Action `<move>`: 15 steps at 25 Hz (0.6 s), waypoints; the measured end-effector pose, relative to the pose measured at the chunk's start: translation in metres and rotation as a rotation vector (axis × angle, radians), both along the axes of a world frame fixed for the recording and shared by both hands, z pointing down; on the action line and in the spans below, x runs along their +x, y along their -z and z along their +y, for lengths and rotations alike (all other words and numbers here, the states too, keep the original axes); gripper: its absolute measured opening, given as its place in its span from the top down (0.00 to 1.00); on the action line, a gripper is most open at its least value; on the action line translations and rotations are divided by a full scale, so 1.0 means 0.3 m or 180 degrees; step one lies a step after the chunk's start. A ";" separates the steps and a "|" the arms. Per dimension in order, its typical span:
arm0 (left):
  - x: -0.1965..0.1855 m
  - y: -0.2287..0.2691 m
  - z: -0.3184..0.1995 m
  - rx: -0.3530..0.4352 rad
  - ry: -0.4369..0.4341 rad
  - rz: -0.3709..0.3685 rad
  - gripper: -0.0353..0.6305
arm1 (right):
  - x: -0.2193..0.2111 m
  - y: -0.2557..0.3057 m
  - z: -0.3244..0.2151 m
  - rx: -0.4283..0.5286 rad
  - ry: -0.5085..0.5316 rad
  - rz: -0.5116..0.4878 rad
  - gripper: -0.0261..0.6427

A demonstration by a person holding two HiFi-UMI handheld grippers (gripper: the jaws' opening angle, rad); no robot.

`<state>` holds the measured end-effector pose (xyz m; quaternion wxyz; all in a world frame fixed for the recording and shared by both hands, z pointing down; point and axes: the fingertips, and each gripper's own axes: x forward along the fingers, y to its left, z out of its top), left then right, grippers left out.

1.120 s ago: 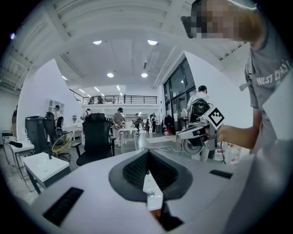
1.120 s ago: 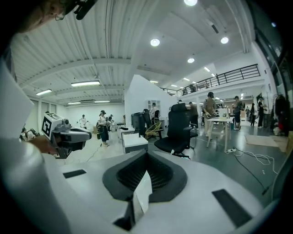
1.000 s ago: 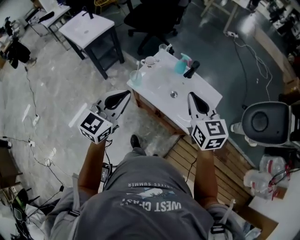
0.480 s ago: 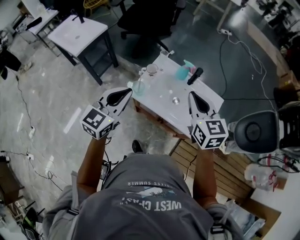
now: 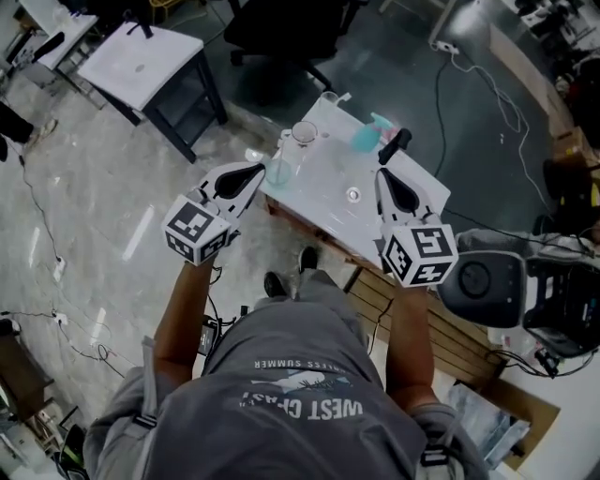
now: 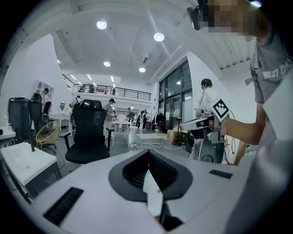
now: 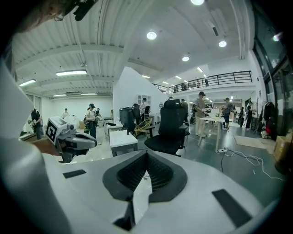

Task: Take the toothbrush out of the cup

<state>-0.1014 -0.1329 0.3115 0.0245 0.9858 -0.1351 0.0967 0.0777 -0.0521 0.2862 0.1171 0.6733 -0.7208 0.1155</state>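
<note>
In the head view a small white basin table (image 5: 328,202) stands just ahead of me. On its left end is a pale blue clear cup (image 5: 278,169) with a thin stick rising from it; I cannot make out the toothbrush for certain. A clear glass (image 5: 303,134), a teal bottle (image 5: 366,139) and a black item (image 5: 392,146) stand along the far edge. My left gripper (image 5: 257,172) hangs shut and empty just left of the blue cup. My right gripper (image 5: 381,175) is shut and empty over the table's right part. Both gripper views show only the room beyond closed jaws.
A black office chair (image 5: 281,28) stands beyond the table and a second white table (image 5: 141,61) at the far left. A round white and black machine (image 5: 483,281) sits at my right on wooden decking (image 5: 370,300). Cables (image 5: 469,94) trail over the floor.
I have stepped closer to the basin table, and the floor and furniture have slid by in the head view. Both grippers stay shut and held out in front.
</note>
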 end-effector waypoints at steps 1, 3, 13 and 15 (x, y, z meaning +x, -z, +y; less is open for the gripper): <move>0.008 -0.016 -0.004 -0.0022 0.0002 -0.0019 0.95 | 0.006 -0.010 -0.005 -0.0010 0.0000 -0.0010 0.94; 0.024 -0.043 -0.017 -0.0053 0.0011 -0.0054 0.95 | 0.022 -0.030 -0.020 -0.0031 -0.0001 -0.0032 0.94; 0.117 -0.170 -0.201 -0.0272 0.0116 -0.0258 0.95 | 0.085 -0.090 -0.210 -0.0215 0.0138 -0.0100 0.94; 0.129 -0.201 -0.228 -0.0323 0.0138 -0.0282 0.95 | 0.093 -0.105 -0.237 -0.0253 0.0161 -0.0098 0.94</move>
